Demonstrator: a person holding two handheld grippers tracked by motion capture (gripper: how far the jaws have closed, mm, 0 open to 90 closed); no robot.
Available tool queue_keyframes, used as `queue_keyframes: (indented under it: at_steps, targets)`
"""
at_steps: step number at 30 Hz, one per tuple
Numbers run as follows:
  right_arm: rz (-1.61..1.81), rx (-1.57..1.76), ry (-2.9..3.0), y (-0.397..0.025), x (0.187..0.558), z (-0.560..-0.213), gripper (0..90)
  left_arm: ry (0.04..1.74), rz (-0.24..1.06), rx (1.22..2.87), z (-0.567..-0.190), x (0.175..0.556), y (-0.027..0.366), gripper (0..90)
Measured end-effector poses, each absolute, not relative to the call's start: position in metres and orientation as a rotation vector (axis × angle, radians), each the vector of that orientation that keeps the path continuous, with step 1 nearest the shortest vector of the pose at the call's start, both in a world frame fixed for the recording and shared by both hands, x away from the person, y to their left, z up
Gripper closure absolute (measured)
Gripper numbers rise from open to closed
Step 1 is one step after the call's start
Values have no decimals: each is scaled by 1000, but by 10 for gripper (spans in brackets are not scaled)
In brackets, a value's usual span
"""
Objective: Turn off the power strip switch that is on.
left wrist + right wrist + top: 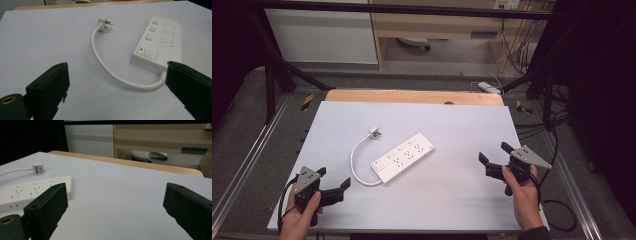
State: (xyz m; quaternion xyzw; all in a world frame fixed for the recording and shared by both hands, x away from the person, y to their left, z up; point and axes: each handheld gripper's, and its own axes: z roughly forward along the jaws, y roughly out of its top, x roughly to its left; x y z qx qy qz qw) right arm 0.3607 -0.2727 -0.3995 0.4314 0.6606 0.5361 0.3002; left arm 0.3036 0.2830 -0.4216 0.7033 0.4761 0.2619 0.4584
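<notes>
Tongs sit at the near corners of the white worktop, left tongs and right tongs both spread wide, holding nothing. Between them, farther back, lies a white power strip with a red-lit switch, its short cable looping to a plug.

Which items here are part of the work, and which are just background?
Part of the work:
power strip
its cord
plug
left tool, open
right tool, open

Just lying about:
white adapter on the floor beyond the table
cables on the floor
</notes>
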Motion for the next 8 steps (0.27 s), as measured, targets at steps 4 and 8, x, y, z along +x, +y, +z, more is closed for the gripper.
queue_keyframes:
  at_steps: [4,8]
  targets:
    - [1408,1152,1771,-279,352,-412,61,1168,648,1736,-422,304,283,53]
    - [1359,1192,1860,-274,352,-428,45,1165,649,1738,-421,304,282,53]
